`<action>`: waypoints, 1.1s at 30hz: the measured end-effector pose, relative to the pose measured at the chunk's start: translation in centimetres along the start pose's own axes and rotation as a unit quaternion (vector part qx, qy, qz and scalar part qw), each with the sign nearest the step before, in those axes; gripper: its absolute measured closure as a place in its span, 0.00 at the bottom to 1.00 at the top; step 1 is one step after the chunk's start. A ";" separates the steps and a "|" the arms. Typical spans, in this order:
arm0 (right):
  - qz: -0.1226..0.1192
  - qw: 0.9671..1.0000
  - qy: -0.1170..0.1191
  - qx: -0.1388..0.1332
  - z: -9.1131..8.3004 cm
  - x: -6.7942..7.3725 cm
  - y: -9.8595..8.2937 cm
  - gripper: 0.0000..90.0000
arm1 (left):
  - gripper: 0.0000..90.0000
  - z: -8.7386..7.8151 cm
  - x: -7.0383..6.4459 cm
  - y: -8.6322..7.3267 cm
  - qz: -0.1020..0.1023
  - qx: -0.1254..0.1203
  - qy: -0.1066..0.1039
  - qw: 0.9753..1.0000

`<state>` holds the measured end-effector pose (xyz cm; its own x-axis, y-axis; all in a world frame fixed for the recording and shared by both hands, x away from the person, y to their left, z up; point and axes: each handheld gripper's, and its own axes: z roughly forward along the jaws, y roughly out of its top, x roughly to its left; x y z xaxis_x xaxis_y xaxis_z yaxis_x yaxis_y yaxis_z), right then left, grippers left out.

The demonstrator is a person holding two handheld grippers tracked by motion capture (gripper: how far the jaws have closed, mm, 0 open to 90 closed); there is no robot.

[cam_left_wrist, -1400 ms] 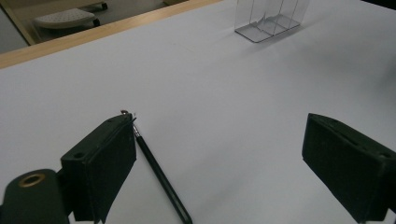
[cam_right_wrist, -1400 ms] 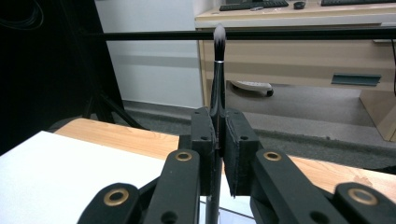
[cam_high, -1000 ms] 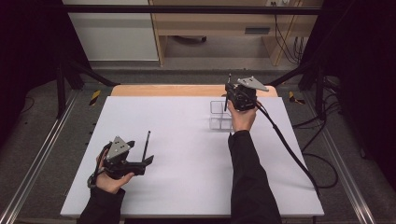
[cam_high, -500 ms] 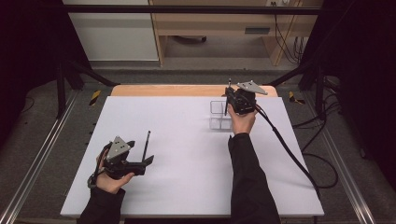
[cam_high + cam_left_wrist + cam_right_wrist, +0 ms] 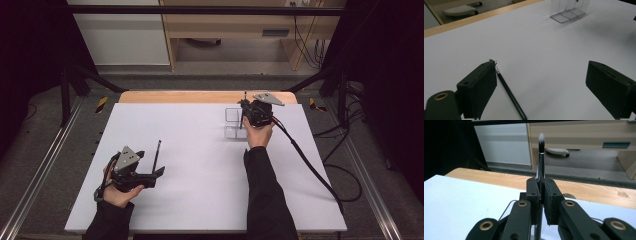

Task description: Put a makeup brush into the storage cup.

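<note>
Brush (image 5: 541, 157) stands upright, clenched in the right claw (image 5: 246, 111) above the clear organizer (image 5: 232, 123), not yet dropped in; 1 pencil (image 5: 156, 156) waits on the bench (image 5: 200, 150) between the released left claw (image 5: 152, 172) jaws.

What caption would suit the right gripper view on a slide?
The right gripper, jaws shut, holds a makeup brush upright, bristles up, above the white table.
</note>
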<state>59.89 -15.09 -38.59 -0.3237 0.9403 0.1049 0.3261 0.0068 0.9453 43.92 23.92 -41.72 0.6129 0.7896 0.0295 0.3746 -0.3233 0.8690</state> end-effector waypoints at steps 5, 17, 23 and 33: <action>0.003 1.000 -0.002 0.008 0.1 -0.1 -0.4 0.93 | 0.10 0.0 0.0 0.0 0.000 0.001 0.000 1.000; 0.002 1.000 -0.002 0.031 0.3 -0.2 -1.4 0.93 | 0.10 0.1 -0.1 0.0 0.001 0.002 0.001 1.000; 0.008 0.999 0.007 0.048 0.4 -0.1 -1.5 0.93 | 0.10 0.1 0.0 0.0 0.001 0.003 0.001 1.000; 0.008 0.998 0.016 0.055 -0.6 -0.1 -1.3 0.89 | 0.10 0.2 -0.1 0.0 0.001 0.004 0.002 1.000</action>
<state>58.97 -15.44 -39.63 -0.3458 0.9290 0.1316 0.4269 0.0309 0.9038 43.96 23.78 -41.85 0.6112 0.7908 0.0329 0.3787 -0.3287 0.8652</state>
